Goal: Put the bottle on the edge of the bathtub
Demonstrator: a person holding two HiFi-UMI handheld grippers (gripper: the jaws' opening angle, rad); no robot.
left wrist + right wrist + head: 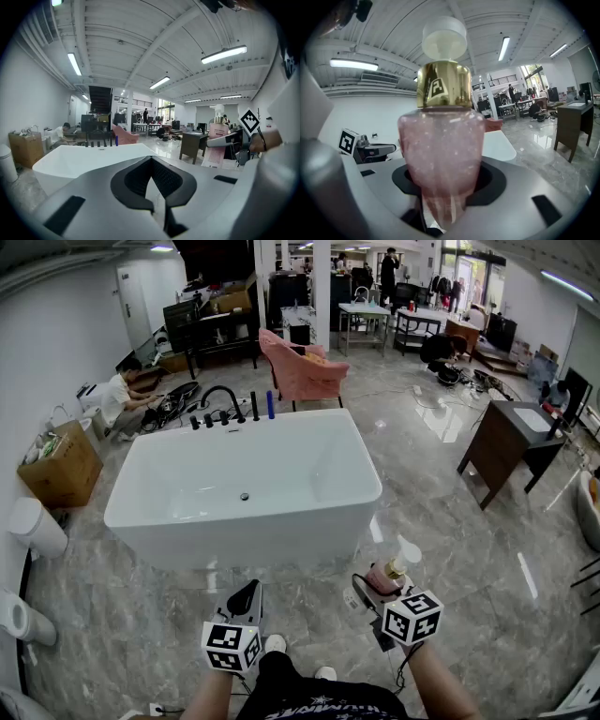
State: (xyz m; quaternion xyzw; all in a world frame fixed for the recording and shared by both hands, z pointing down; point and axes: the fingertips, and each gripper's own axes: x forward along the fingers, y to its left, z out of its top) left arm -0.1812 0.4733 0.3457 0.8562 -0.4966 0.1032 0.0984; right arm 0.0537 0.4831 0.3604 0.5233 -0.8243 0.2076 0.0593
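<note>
Bottle (pixel 443 154): pink and glittery, with a gold collar and a white cap. It stands upright between my right fingers (pixel 520 187). Its lower body sits down in the gap between them, and its neck and cap rise clear above.
Right gripper (pixel 373 594): clamped on the bottle, one finger against each side. I hold it over the marble floor (pixel 441 512).
Left gripper (pixel 152 187): fingers pressed together with nothing between them. I hold it low, just beside the right one, pointing at the tub.
Tub (pixel 234 545): white, ahead of both grippers. From my head view the bottle is short of the near rim, off the front right corner and not touching it.
Far rim: a black tap (pixel 222 395) and a small blue thing (pixel 270 405) stand there, well apart from the bottle.
</note>
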